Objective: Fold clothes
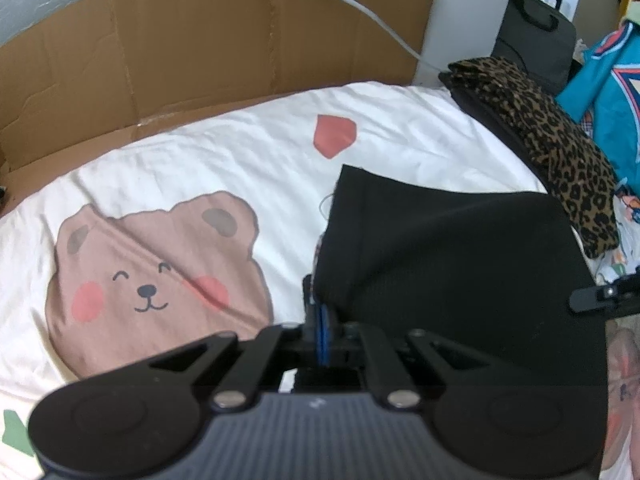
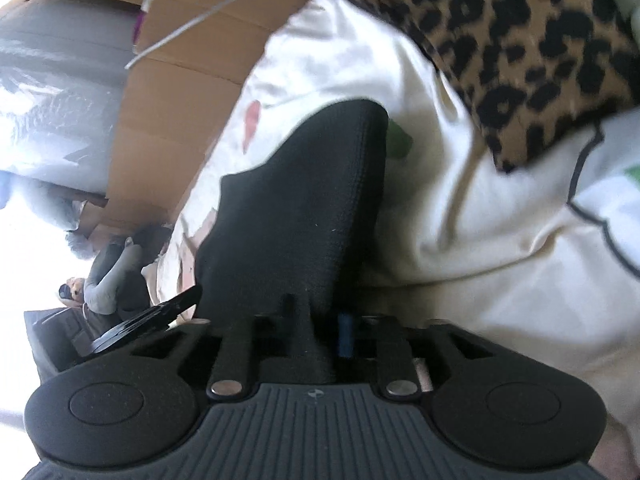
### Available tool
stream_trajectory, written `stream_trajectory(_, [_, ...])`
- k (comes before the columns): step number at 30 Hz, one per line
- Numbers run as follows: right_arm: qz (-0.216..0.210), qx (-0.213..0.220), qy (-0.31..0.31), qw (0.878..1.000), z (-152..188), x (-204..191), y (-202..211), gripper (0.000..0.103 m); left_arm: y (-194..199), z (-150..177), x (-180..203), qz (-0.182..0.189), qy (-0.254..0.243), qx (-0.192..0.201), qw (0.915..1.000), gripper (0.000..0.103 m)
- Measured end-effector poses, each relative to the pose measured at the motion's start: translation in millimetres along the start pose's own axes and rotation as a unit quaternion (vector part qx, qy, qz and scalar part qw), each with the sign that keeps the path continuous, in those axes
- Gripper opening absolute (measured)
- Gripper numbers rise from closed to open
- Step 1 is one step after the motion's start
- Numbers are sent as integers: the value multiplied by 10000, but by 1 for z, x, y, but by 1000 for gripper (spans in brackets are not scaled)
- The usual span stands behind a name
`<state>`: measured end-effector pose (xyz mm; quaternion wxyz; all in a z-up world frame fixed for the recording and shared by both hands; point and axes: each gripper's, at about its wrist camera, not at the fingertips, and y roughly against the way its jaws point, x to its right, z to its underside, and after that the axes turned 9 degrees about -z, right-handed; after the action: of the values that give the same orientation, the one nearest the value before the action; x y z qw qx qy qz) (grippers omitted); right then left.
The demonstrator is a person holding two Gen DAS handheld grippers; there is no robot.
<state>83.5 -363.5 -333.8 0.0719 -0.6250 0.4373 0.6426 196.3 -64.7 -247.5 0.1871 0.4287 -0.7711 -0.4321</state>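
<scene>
A black garment (image 1: 460, 256) is held up over the white bed sheet (image 1: 224, 160), spread between both grippers. My left gripper (image 1: 322, 320) is shut on its left edge, with the blue pads pressed together on the cloth. My right gripper (image 2: 320, 332) is shut on the other edge of the black garment (image 2: 296, 208), which bunches between the jaws. The right gripper's tip (image 1: 600, 294) shows at the right edge of the left wrist view. A folded leopard-print garment (image 1: 548, 140) lies on a black one at the bed's far right, and shows close in the right wrist view (image 2: 532, 48).
The sheet has a brown bear print (image 1: 152, 276) and a red shape (image 1: 334, 134). A cardboard panel (image 1: 200, 52) stands along the far side of the bed. A teal garment (image 1: 612, 92) and a dark bag (image 1: 536, 36) are at the far right.
</scene>
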Motion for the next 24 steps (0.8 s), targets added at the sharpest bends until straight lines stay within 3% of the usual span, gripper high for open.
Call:
stream_trajectory(2, [-15, -33, -63, 10000, 0, 5, -6, 30, 1, -1, -2, 13, 26, -12, 10000, 2])
stream_trajectory(3, [-8, -50, -91, 9999, 1, 7, -8, 14, 2, -2, -3, 20, 39, -17, 10000, 3])
stream_trajectory(4, [26, -69, -104, 9999, 0, 7, -9, 9, 3, -3, -6, 12, 77, -22, 10000, 7])
stream_trajectory(7, [39, -113, -62, 9999, 1, 6, -8, 7, 13, -9, -22, 8, 360, 66, 9993, 11])
stream_trajectory(9, [48, -113, -41, 9999, 2, 4, -8, 7, 16, -16, -33, 99, 502, 115, 9986, 19])
stream_trajectory(11, [59, -100, -55, 9999, 3, 3, -8, 7, 14, -22, -42, 189, 700, 115, 9973, 33])
stream_trajectory(14, [83, -97, -58, 9999, 2, 3, -8, 7, 6, -24, -47, 689, 1112, 46, 9914, 46])
stream_trajectory(17, [88, -111, -66, 9999, 1, 3, -7, 7, -7, -20, -40, 1034, 1223, -118, 9870, 53])
stream_trajectory(24, [122, -133, -58, 9998, 1, 2, -7, 7, -35, -7, -37, 1243, 1317, -493, 9822, 60])
